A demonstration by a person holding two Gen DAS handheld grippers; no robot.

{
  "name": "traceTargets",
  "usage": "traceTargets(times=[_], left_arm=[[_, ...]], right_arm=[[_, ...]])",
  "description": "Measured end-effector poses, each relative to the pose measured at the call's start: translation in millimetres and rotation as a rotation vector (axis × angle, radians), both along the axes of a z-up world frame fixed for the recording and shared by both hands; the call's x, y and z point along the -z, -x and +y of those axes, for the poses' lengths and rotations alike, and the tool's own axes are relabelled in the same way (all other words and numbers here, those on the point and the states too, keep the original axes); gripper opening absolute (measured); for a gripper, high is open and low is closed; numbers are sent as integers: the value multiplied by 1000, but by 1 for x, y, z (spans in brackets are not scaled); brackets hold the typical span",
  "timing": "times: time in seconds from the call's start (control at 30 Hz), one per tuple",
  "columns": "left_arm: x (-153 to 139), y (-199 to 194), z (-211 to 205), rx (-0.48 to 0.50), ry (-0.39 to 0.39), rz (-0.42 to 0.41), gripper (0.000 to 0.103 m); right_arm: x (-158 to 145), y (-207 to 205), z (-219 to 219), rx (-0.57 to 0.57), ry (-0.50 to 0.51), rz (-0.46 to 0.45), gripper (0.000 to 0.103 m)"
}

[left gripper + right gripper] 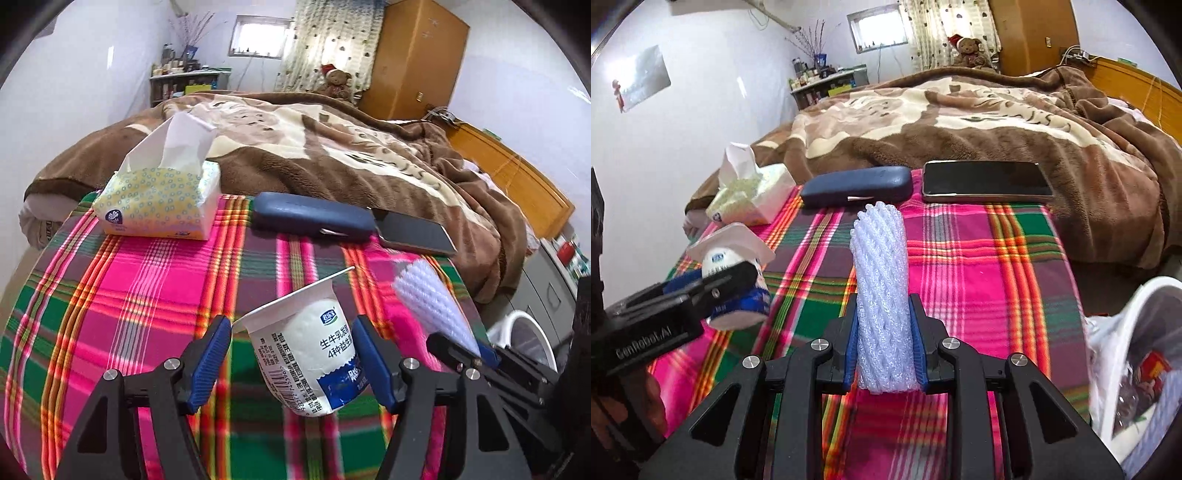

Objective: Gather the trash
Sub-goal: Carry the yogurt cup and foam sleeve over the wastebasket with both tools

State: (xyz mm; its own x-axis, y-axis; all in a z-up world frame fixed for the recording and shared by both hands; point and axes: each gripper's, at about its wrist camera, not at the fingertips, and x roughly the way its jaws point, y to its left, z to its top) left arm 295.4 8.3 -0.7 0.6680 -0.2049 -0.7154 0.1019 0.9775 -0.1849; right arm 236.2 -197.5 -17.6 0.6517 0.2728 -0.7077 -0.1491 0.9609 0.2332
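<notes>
We hold one yogurt cup (306, 354) in the left gripper (291, 354), half-open jaws pressing its sides, mouth tilted up-left. The right gripper (884, 347), nearly closed, clamps one foam net sleeve (881, 295), long axis pointing away, above the plaid cloth (979, 266). Beyond lie one tissue pack (159, 201), one case (314, 216) and one phone (986, 181).
</notes>
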Motion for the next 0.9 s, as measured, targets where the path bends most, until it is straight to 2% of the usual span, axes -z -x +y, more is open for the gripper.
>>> traceTargets(times=[0.37,0.7,0.9], left_arm=[[-31,58,-31,73,10,-60,68],[-59,111,-81,179,12,-130,68],[-65,128,-117,249,19,-139,68]], right_arm=[[-27,47,-32,64,-22,-67,25],[-46,97,-79,160,-22,-124,25],[-51,117,-105,234,-13,-148,25]])
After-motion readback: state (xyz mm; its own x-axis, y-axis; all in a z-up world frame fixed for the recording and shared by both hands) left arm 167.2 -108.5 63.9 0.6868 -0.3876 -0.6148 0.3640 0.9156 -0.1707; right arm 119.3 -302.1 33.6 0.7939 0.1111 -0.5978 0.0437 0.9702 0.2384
